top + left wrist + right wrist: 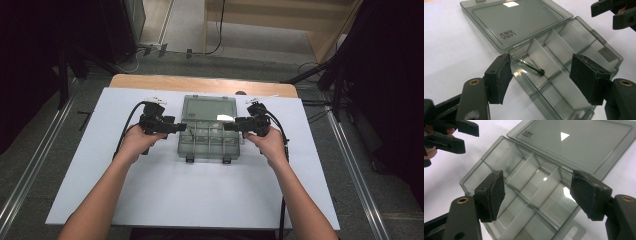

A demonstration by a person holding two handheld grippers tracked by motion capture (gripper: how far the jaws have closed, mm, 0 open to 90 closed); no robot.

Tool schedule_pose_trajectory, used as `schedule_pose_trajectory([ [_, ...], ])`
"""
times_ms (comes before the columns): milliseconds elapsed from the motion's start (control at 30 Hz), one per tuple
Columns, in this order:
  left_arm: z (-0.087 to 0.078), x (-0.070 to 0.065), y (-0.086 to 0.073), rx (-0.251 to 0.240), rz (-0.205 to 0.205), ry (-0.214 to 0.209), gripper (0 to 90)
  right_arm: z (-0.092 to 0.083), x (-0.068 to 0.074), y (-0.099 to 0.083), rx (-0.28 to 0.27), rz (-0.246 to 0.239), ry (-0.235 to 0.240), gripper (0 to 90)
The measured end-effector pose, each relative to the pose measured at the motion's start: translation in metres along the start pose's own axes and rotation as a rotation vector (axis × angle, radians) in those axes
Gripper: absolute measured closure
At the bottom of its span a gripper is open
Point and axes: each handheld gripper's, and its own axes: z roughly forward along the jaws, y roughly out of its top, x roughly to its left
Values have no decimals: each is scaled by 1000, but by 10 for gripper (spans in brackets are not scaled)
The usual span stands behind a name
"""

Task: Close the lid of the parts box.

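Spread jaws of the left gripper [541,77] are seen straddling the near-left corner of the open organizer box [208,131]; a slim pin [531,66], lying diagonally in that corner compartment, sits just ahead. The right gripper [537,195], also spread and empty, is held over the box's opposite end.

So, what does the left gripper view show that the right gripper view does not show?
The left gripper view alone shows a small thin dark-tipped piece lying in a compartment near the hinge. The right gripper view alone shows a flat tab with a slot on the box's front edge. Both show the smoky transparent plastic compartment box on the white table sheet, its flat lid laid open, and the open left hand-held gripper and open right hand-held gripper, neither holding anything.
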Motion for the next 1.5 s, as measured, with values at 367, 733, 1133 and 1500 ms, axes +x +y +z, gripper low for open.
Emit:
schedule_pose_trajectory([
  [367,14,8,6,-17,-30,19,330,0,-9,-3,-21,38,-38,294],
  [733,36,16,20,-9,-46,52,331,6,-27,4,-32,77,-65,297],
  [1133,56,30,27,-15,-73,88,332,23,-50,19,-43,117,-99,301],
  [1500,67,39,33,12,-111,112,333,38,-61,25,-26,128,-144,302],
])
